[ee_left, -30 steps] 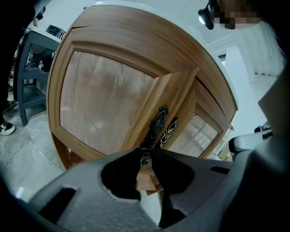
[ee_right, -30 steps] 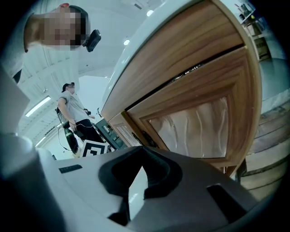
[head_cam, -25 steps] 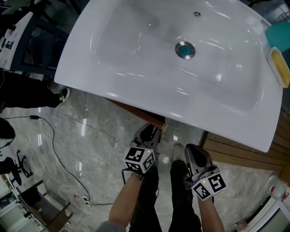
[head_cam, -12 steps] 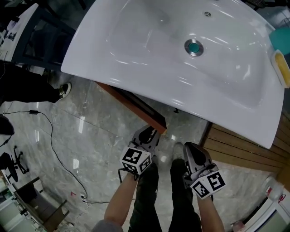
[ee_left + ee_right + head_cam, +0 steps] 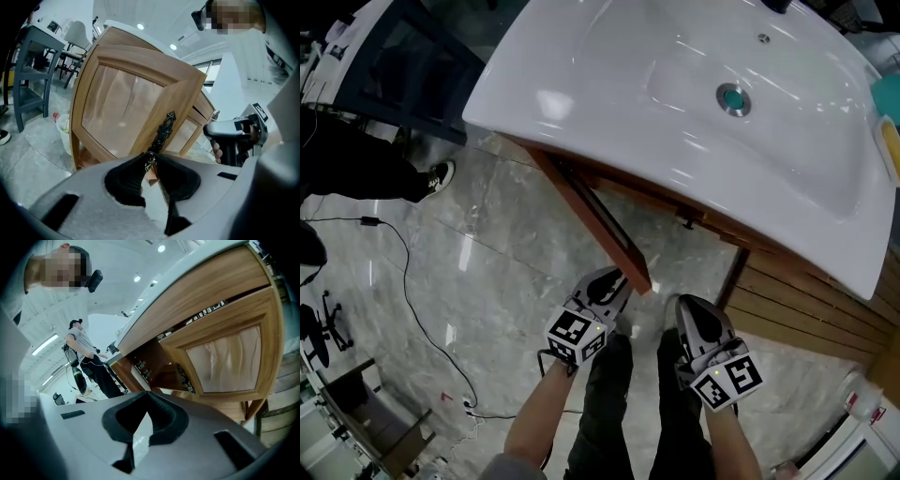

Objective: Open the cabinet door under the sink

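Observation:
A white sink [image 5: 609, 84] tops a wooden cabinet. Its left door [image 5: 600, 220] stands swung out towards me, seen edge-on in the head view. My left gripper [image 5: 614, 281] is at the door's free edge. In the left gripper view the framed door [image 5: 122, 98] fills the middle, and my left gripper [image 5: 151, 158] is shut on the lower end of its ornate black handle [image 5: 164, 129]. My right gripper [image 5: 694, 319] hangs beside it, shut and holding nothing. In the right gripper view my right gripper [image 5: 147, 394] faces the right door [image 5: 225, 362] and the dark inside of the cabinet [image 5: 150, 362].
A grey marble floor lies below, with a black cable [image 5: 403, 281] at the left. Someone's shoe [image 5: 441, 173] and a dark grey table [image 5: 412, 66] are at the upper left. Wooden slats [image 5: 806, 309] run along the right. A person in black [image 5: 86, 357] stands beyond the cabinet.
The left door has swung further out from under the sink as my left gripper drew back with the handle. The right gripper came back alongside it, still shut.

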Demonstrator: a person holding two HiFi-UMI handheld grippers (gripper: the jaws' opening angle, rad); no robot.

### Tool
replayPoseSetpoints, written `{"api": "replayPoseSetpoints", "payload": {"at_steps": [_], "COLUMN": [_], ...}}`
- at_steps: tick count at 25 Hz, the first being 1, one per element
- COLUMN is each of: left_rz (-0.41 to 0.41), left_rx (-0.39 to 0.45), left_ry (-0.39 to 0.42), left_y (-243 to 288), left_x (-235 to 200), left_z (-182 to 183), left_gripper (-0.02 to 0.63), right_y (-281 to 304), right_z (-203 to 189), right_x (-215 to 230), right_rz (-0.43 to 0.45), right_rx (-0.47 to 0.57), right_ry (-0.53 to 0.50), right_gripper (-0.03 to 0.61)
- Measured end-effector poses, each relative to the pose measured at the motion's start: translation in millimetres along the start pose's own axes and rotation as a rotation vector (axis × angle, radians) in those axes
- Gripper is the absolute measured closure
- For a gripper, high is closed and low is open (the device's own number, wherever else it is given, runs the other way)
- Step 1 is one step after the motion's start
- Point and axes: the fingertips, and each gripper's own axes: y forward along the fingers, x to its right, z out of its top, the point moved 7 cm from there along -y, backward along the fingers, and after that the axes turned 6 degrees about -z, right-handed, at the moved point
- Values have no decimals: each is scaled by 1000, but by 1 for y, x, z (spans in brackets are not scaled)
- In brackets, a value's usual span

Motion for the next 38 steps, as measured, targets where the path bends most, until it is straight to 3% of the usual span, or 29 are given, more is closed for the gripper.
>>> {"api": "replayPoseSetpoints", "payload": {"at_steps": [9,18,33,38], "left_rz": [19,108,437,516], "left_rx": [4,30,86,91], "left_ry": [1,-16,-87,-140], "left_y": [-52,-98,-162,-182], "left_x": [-12,-30,-66,-57], "left_z": [-15,-24,-23,-37], "left_gripper": [549,561,588,597], "right_y": [16,29,50,54], "right_z": [-20,-23,-28,-27], "right_x": [-42,-58,-88,-100], "right_rz": [39,67,162,202], "right_rx": [-21,-41,-90,-104], "right_ry": [-14,-26,-56,-66], "right_gripper": [569,569,569,569]}}
